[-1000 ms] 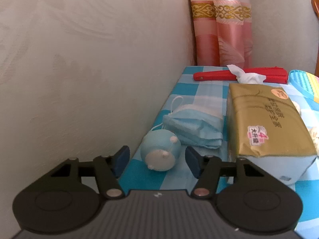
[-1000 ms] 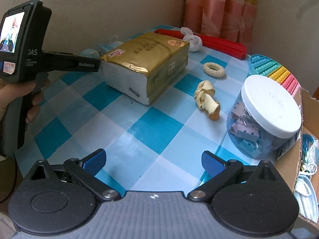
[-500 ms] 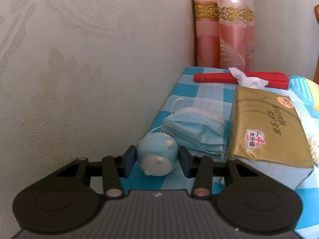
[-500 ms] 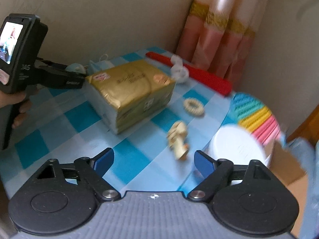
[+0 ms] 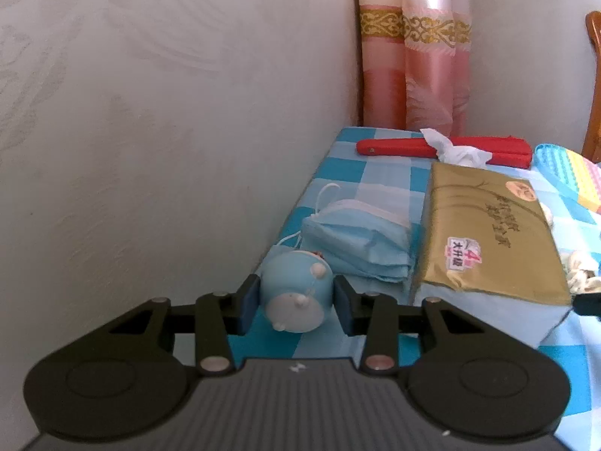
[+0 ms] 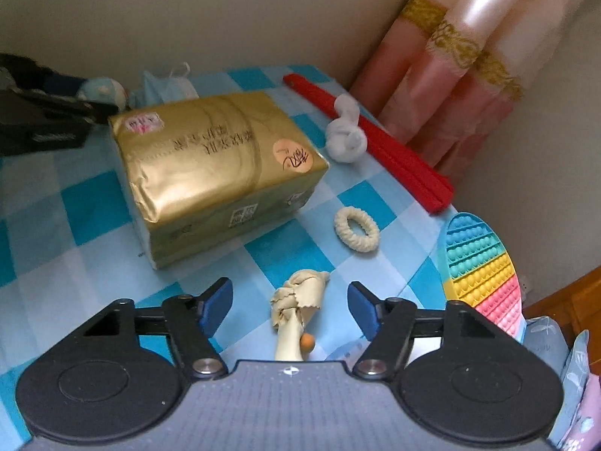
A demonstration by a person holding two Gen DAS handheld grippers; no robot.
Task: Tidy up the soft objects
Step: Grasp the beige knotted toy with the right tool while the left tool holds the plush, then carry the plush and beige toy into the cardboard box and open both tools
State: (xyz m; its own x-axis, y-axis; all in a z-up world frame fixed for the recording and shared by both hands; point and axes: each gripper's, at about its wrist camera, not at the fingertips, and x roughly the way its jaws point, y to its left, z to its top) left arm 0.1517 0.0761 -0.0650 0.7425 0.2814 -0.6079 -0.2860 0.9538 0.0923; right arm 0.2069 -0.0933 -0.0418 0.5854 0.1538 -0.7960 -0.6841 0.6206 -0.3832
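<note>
A small round light-blue toy [image 5: 295,293] sits at the near left edge of the checked table, against the wall. My left gripper [image 5: 296,306] has both pads pressed on its sides, and its jaws are still closing. Just behind the toy lies a stack of blue face masks [image 5: 357,236]. In the right wrist view a knotted cream cloth [image 6: 298,293] lies between the pads of my right gripper [image 6: 289,304]. Those jaws are closing, with a gap left on each side. A cream scrunchie [image 6: 357,229] and a crumpled white tissue [image 6: 345,139] lie further back.
A gold tissue pack [image 6: 221,165] fills the middle of the blue-checked table [image 6: 86,203]. A folded red fan [image 6: 379,139] lies along the back edge by pink curtains [image 6: 450,75]. A rainbow bubble mat [image 6: 484,263] sits at the right. The wall borders the table's left edge.
My left jaws closed from either side onto the blue toy. My right gripper swung and rolled over the cream cloth as its jaws narrowed. The clip jar left its view.
</note>
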